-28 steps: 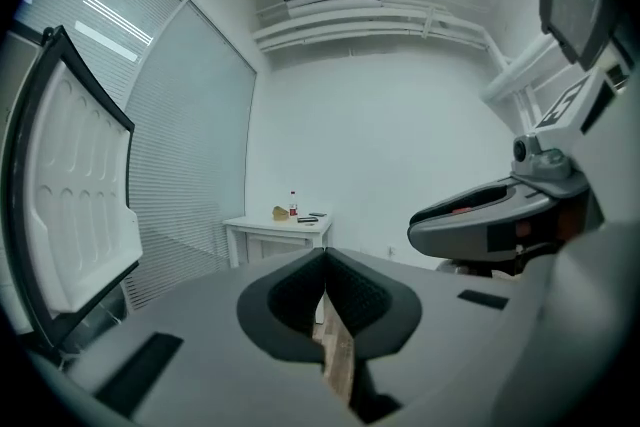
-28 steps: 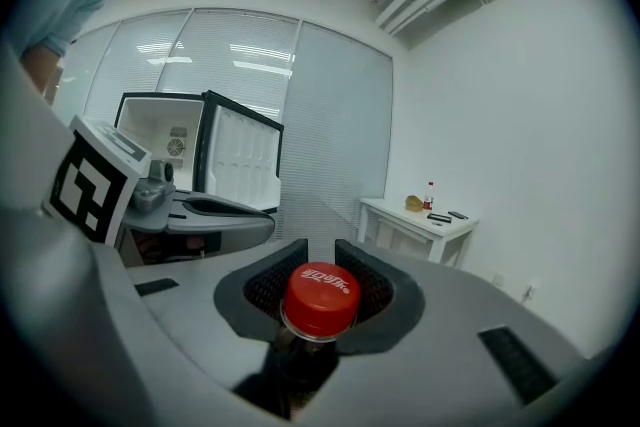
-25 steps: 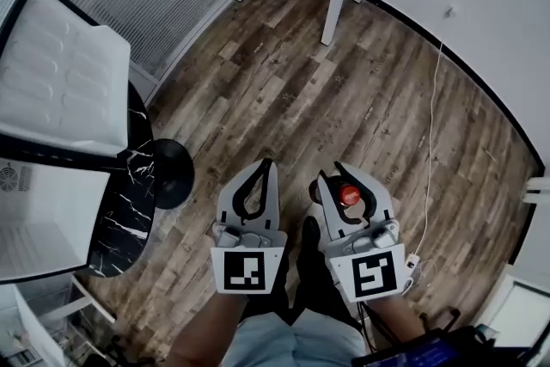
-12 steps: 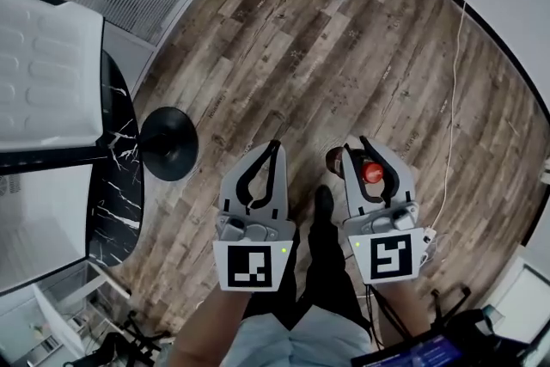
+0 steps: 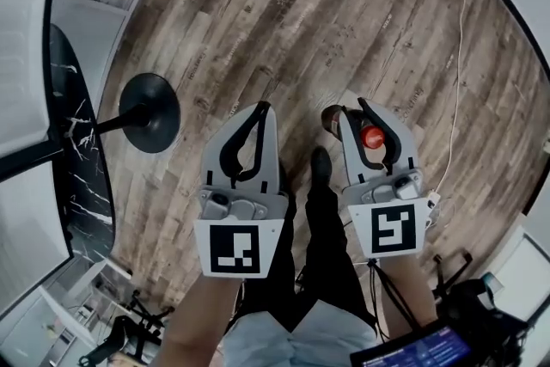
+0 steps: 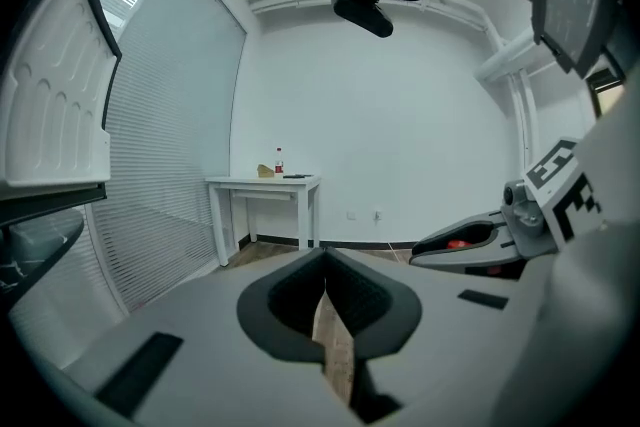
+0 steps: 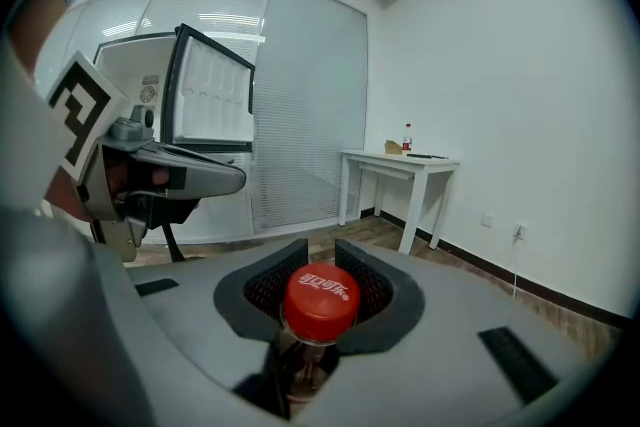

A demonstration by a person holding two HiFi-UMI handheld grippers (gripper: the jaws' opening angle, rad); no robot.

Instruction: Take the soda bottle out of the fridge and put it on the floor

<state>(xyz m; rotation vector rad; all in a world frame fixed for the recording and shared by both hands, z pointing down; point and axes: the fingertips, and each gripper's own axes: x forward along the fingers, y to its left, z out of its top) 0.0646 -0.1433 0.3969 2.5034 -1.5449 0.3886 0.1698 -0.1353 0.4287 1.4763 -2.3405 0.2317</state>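
Between the pads of the right claw (image 5: 352, 107) hangs the dark plastic soda bottle (image 5: 372, 137) with its red screw cap. The pads are part-way closed and clamped on the neck just under the cap, so the cap sits above them and the brown body drops away beneath toward the wood-plank floor (image 5: 284, 21). From the right gripper view the hold looks square, with the cap (image 7: 322, 300) centred in the dark padded notch.

Beside it, the left claw (image 5: 262, 106) has its pads pressed together with nothing in them; only a sliver of floor shows through the slit behind the tips.

Over the last second both claws have sunk together while the grip on the neck has not altered. In the head view the planks fill more of the frame than they did a second ago, and the white desk (image 7: 400, 165) that stood ahead of the claws has slid out of that view. The white fridge (image 7: 200, 105), door open, stands well off to the left of the left claw.

We judge the taking-out finished and the lowering under way. The base does not look to have met the planks yet, so what remains is to bring it down upright beneath the right claw, then open the pads.
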